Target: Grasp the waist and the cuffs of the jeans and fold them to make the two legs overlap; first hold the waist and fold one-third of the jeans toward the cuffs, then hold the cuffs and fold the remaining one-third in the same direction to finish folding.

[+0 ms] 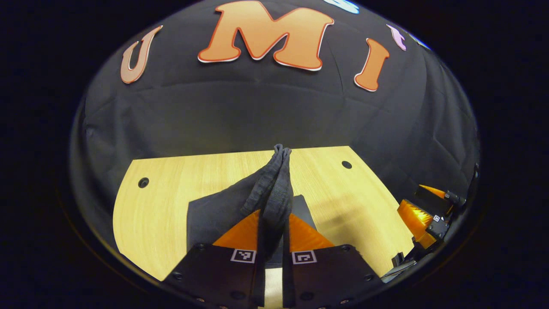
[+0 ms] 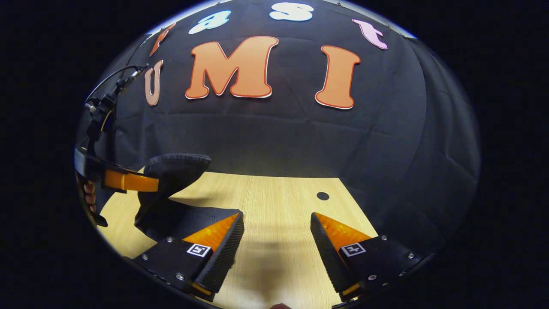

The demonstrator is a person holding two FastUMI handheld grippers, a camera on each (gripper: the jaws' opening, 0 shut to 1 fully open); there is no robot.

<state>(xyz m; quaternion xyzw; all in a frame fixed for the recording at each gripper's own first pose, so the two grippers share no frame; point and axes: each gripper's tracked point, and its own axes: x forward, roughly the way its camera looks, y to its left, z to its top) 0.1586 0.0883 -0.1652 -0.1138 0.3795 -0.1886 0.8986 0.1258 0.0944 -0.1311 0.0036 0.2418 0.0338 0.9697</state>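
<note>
Wooden table [image 2: 274,201], black-draped booth. Left gripper [image 1: 274,223] clamped on jeans [image 1: 214,214], lifted above tabletop. Right gripper [image 2: 276,240] spread, empty (idle). Risk: one-sided hold, fold skews or slips.

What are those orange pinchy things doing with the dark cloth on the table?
A person is folding dark jeans on a wooden table with two hand-held tongs. The left tongs are shut on a bunched part of the jeans and hold it up off the table. The right tongs are open and hold nothing, hovering over bare wood beside the jeans. From the right gripper view, a hand grips the left tongs. The fold isn't finished yet.
</note>
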